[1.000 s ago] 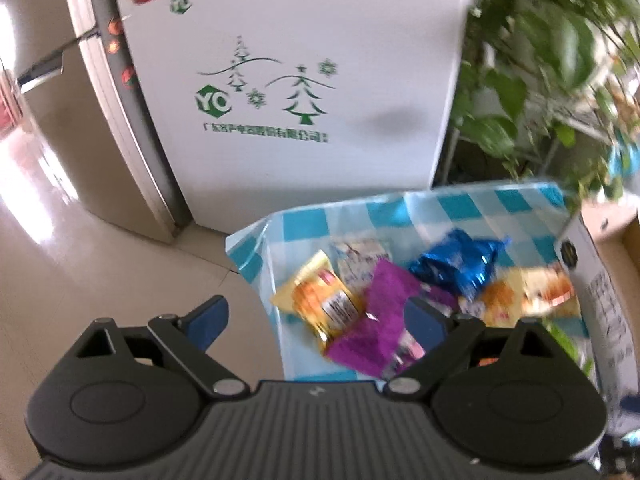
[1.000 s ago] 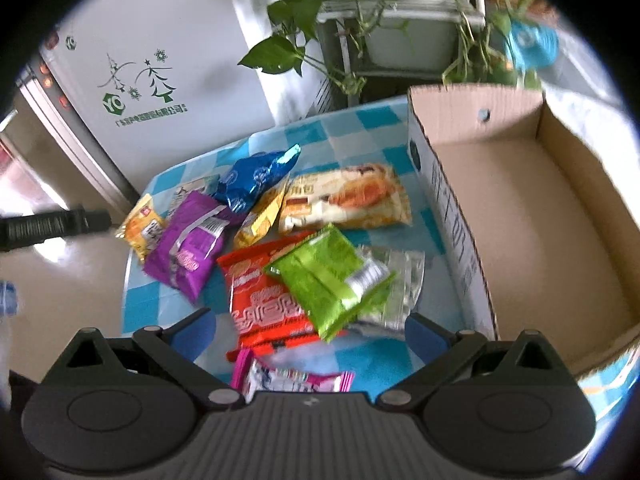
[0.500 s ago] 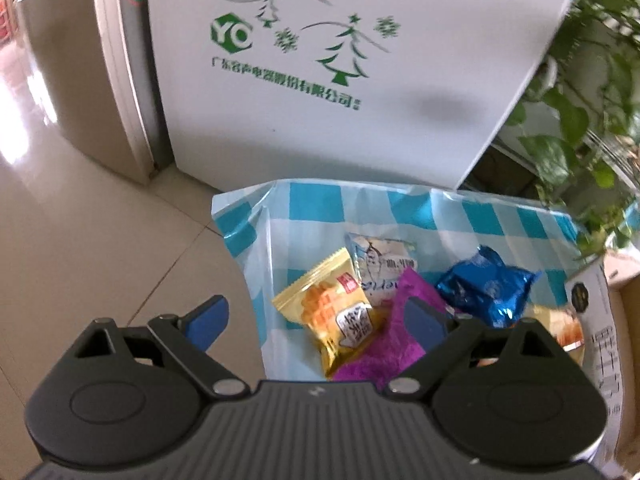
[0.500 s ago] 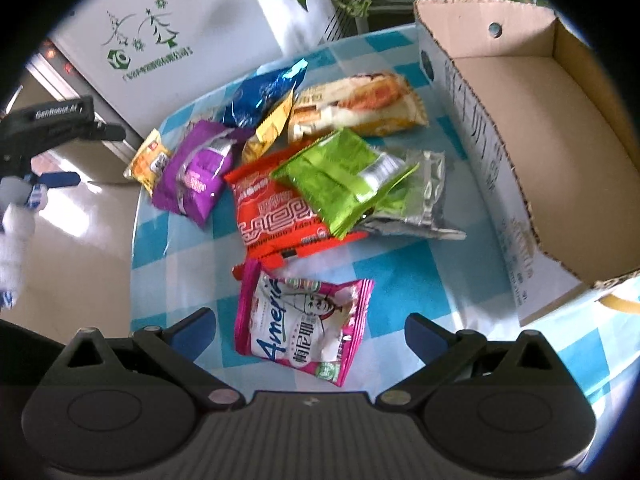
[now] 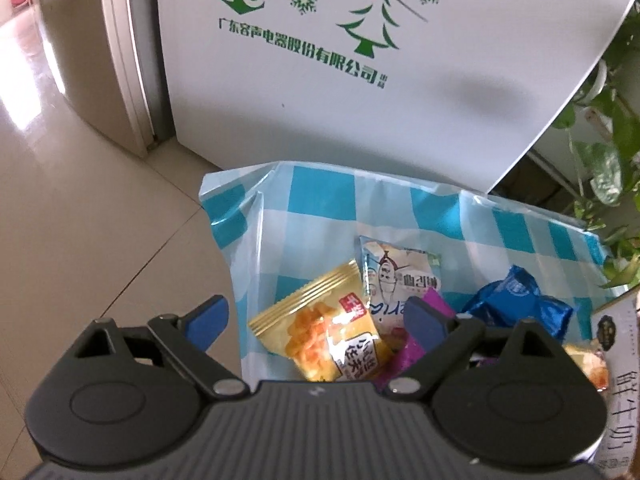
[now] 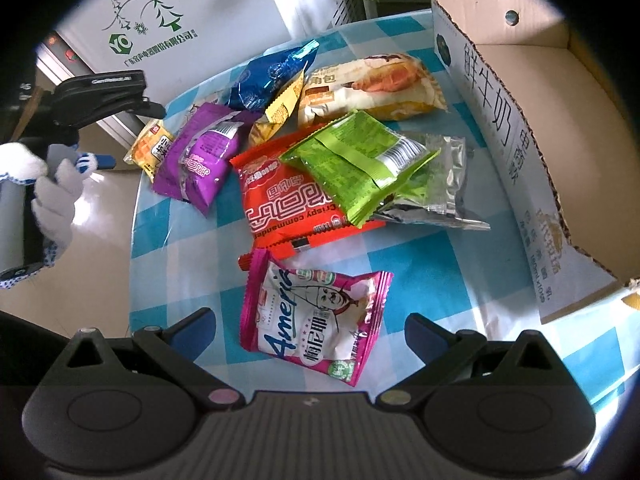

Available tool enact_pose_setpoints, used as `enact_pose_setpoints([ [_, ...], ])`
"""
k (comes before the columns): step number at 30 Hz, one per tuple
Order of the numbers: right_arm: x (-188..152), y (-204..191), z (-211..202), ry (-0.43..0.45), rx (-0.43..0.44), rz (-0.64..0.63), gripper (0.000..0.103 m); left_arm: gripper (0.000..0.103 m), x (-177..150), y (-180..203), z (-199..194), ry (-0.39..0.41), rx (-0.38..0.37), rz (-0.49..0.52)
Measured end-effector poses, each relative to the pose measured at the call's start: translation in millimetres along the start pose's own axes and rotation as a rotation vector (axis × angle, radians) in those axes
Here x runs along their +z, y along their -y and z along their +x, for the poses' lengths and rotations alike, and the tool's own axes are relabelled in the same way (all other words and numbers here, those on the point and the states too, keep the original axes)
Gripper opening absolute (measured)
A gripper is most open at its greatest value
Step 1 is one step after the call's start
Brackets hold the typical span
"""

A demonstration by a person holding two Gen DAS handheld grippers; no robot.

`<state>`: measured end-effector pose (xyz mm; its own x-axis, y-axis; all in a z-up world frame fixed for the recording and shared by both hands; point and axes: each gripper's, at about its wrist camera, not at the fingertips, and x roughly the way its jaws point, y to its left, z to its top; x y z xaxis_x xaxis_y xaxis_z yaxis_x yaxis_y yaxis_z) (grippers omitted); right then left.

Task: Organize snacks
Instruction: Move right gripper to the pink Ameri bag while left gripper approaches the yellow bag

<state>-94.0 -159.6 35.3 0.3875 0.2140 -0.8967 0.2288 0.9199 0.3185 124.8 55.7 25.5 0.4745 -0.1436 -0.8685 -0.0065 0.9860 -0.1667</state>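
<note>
Several snack packets lie on a blue-checked tablecloth (image 6: pixel 420 264). My right gripper (image 6: pixel 310 330) is open and empty above a pink packet (image 6: pixel 316 320). Beyond it lie a red packet (image 6: pixel 280 200), a green packet (image 6: pixel 360 160), a purple packet (image 6: pixel 200 156), a blue packet (image 6: pixel 272 76) and a croissant packet (image 6: pixel 372 88). An open cardboard box (image 6: pixel 560 120) stands on the right. My left gripper (image 5: pixel 316 320) is open and empty above a yellow packet (image 5: pixel 320 332) at the table's left end; it also shows in the right wrist view (image 6: pixel 108 92).
A white appliance with green tree print (image 5: pixel 360 60) stands behind the table. Potted plants (image 5: pixel 608 152) are at the back right. Tiled floor (image 5: pixel 80 220) lies left of the table. A white and blue packet (image 5: pixel 396 280) lies behind the yellow one.
My right gripper has pulled back and risen, so the pink packet now shows whole. My left gripper has moved in toward the yellow packet at the table's left end.
</note>
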Motion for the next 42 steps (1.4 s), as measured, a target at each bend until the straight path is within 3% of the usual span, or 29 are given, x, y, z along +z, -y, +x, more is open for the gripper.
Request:
enact_pose_setpoints([
  [5,0,1,5,-0.014,-0.002,0.006,0.103,0.092,-3,4,12,-0.001,0.032,-0.008],
  [10,1,2,9,-0.022,-0.004,0.012,0.103,0.073,-6,4,20,-0.023,0.015,-0.032],
  [16,2,3,11,-0.025,-0.008,0.026,0.103,0.06,-9,5,14,-0.014,-0.028,-0.041],
  [26,2,0,17,-0.031,-0.03,0.036,0.103,0.052,-15,8,-11,0.021,-0.083,-0.05],
  [29,2,-4,22,-0.034,-0.044,0.026,0.103,0.046,-17,11,-20,0.033,-0.112,-0.038],
  [37,2,-18,32,-0.012,-0.112,-0.011,0.103,0.046,-26,17,-22,0.023,-0.136,-0.01],
  [42,1,-19,32,0.012,-0.146,-0.026,0.095,0.046,-26,13,-14,0.016,-0.131,-0.032],
])
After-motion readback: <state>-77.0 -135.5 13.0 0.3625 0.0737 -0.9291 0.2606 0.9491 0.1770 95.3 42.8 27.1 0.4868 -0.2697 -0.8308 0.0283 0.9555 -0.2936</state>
